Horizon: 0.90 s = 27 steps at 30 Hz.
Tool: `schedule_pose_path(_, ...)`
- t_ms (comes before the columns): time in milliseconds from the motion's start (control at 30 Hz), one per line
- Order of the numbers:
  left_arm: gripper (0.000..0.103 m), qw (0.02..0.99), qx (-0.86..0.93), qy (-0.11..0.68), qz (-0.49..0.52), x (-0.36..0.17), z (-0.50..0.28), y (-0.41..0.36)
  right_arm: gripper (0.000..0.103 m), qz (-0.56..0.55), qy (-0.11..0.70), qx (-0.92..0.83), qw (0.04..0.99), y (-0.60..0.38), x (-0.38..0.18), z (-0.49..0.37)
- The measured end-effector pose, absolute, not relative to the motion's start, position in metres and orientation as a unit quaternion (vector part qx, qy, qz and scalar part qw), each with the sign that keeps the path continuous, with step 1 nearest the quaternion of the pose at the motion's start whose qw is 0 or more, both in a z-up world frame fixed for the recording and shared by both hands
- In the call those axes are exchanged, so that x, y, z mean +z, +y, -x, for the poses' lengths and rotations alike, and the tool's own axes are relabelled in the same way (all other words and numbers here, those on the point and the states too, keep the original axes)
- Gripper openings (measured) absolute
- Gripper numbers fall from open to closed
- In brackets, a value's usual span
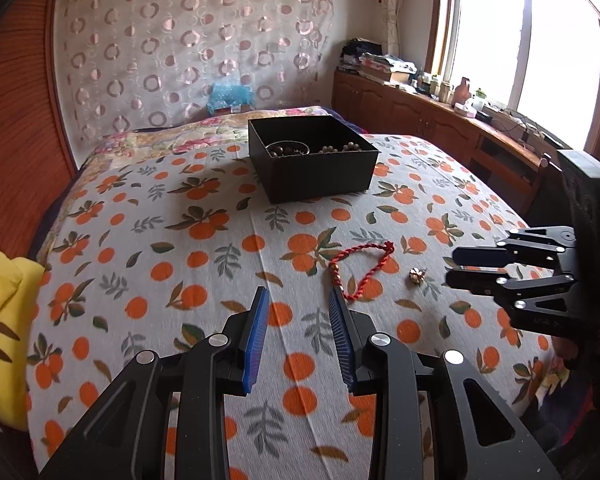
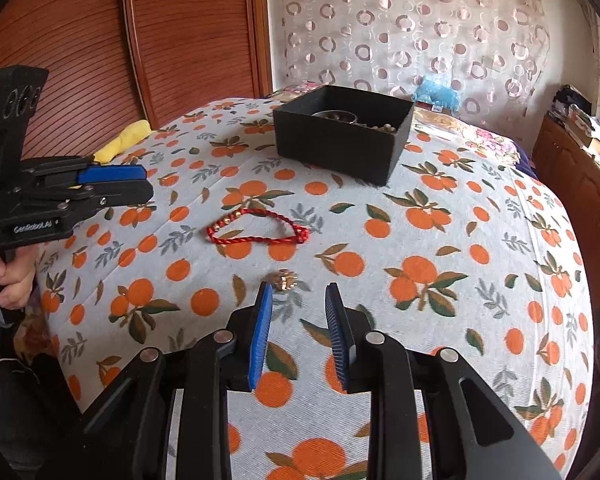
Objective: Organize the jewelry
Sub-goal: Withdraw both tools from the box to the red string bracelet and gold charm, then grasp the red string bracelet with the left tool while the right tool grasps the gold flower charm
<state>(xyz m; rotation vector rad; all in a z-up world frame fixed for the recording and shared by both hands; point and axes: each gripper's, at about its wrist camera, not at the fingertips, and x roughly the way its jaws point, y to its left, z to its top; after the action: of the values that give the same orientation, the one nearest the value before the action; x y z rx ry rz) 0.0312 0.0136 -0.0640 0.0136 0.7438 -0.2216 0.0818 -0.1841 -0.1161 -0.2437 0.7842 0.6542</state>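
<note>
Both grippers – left (image 1: 298, 300), right (image 2: 298, 294) – hang parted and empty over the red bracelet (image 1: 364, 270). Only the right wrist view shows a hand (image 2: 14, 280).

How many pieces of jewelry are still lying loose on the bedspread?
2: a red cord bracelet mid-bed, and a small gold piece beside it, just ahead of the right tool. Others sit in the box.

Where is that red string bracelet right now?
The red string bracelet lies loose on the orange-print bedspread, between the black box and the small gold trinket, just ahead of both grippers' jaws.
</note>
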Motion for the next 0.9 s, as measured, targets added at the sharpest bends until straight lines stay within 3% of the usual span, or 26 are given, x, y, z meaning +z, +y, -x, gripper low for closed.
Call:
schedule_pose_path(533,0.029,0.922,-0.116,0.370,-0.005,-0.070,-0.026,0.012,0.029,0.162,0.398,0.308,0.849,-0.153,-0.132,-0.100)
schedule_pose_path(600,0.029,0.921,-0.120,0.372,-0.006,-0.072,-0.027,0.009,0.016,0.162,0.398,0.308,0.849,-0.154,-0.132,-0.101)
schedule_pose_path(900,0.029,0.912,-0.134,0.388,-0.016,-0.079,-0.058,-0.007,0.016,0.155,0.393,0.310,0.851,-0.162,-0.129,-0.100)
